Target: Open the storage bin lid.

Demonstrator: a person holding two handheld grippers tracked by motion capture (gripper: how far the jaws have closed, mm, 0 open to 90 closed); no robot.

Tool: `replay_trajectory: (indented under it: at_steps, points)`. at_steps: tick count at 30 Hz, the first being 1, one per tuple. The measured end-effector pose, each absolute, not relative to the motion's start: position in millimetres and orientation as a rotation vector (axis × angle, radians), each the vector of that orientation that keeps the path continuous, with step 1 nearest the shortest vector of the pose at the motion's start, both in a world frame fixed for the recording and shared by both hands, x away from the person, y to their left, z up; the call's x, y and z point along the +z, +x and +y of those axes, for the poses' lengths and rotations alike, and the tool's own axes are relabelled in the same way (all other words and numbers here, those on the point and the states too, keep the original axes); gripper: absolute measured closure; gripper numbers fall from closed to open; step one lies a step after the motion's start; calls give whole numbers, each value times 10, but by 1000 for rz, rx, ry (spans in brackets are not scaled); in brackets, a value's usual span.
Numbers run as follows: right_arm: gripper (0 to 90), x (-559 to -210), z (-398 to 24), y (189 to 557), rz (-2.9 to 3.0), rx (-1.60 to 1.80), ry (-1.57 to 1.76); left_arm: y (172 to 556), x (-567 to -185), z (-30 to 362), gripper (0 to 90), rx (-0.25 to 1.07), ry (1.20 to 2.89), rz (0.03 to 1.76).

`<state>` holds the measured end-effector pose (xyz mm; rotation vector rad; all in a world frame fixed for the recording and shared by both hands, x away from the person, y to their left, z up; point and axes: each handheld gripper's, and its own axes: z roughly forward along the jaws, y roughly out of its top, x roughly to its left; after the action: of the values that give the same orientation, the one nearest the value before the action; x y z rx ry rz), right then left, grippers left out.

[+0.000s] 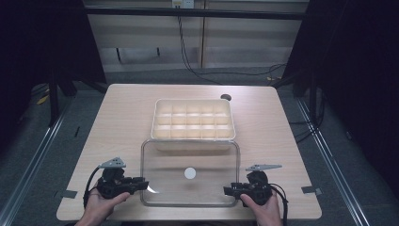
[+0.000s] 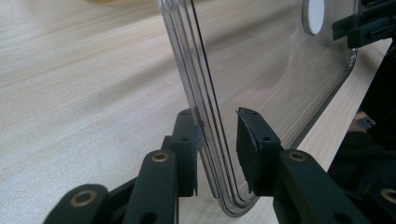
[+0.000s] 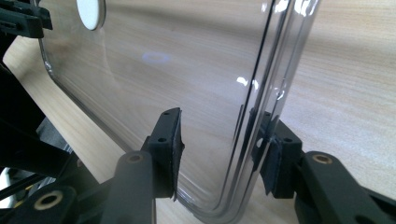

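My left gripper (image 1: 143, 184) and right gripper (image 1: 229, 190) straddle the clear lid's (image 1: 190, 188) near corners, jaws slightly apart, pads not pressing. The lid lies on the table (image 1: 117, 117), just before the divided box (image 1: 193, 120).

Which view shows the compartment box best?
The high view: the whole compartment box sits mid-table with its grid of cells visible, just beyond the clear lid. The left gripper view catches a yellowish sliver at its top edge, probably the box; the right gripper view looks at the lid.
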<state>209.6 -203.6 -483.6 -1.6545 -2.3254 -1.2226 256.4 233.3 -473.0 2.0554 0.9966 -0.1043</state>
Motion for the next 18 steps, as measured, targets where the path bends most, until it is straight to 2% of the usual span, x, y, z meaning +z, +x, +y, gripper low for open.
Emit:
replay_trajectory:
  at_steps: [13, 18]
  points:
    - [386, -4885, -1964, 2148, -2384, -1131, -1689, 2670, -4829, 2261, 634, -116, 2100, 1046]
    - [371, -4886, -1970, 2155, -2373, -1133, -1703, 2689, -4849, 2258, 628, -128, 2122, 1068]
